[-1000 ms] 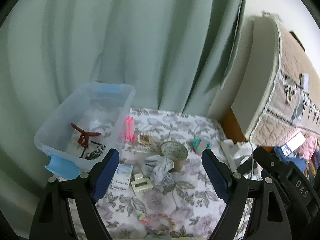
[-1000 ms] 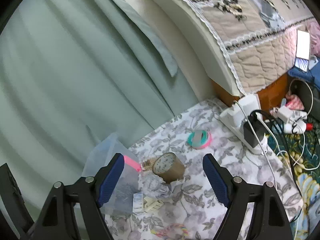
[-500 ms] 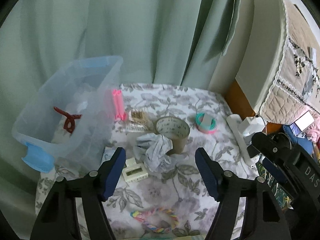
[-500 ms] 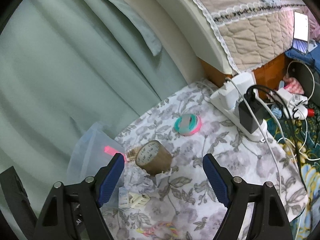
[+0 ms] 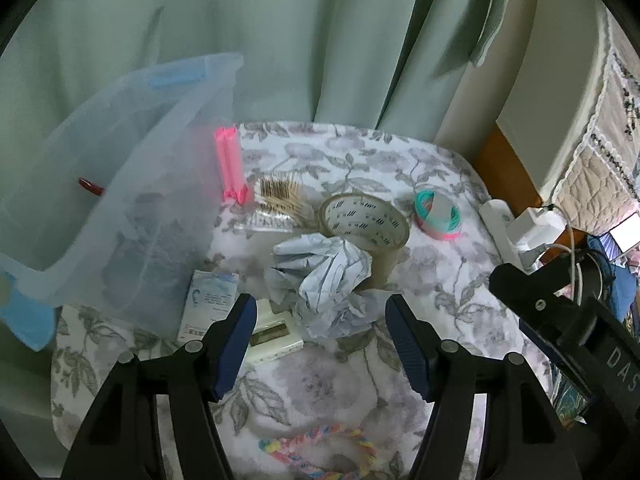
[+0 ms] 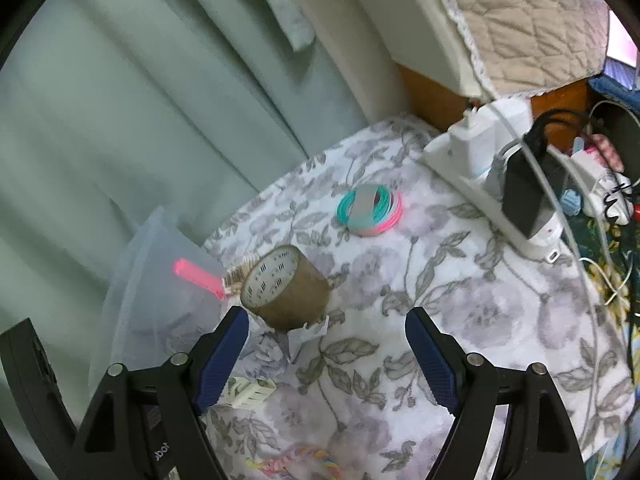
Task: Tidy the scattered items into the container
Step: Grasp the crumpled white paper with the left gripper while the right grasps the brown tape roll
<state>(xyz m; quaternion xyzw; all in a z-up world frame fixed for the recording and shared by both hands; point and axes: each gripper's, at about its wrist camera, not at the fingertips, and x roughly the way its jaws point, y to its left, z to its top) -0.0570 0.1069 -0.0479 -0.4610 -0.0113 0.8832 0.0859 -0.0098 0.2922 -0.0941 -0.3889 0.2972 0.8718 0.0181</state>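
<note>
The left hand-held gripper (image 5: 320, 344) has 2 black angular arms, each tipped with a ribbed navy-blue pad and pinned with round silver screws. The right hand-held gripper (image 6: 328, 356) is built the same — black frame, blue pads, silver screws — with small white lettering at 7 o'clock on its frame.

— What sort of place is this?
— A home, most likely a bedroom: pale green curtains (image 5: 280, 40) hang behind a surface under a floral cloth (image 6: 460, 320).
— Anything else?
— A lace-edged quilted cover (image 6: 528, 36) and a loaded power strip (image 6: 480, 184) with chargers.
</note>
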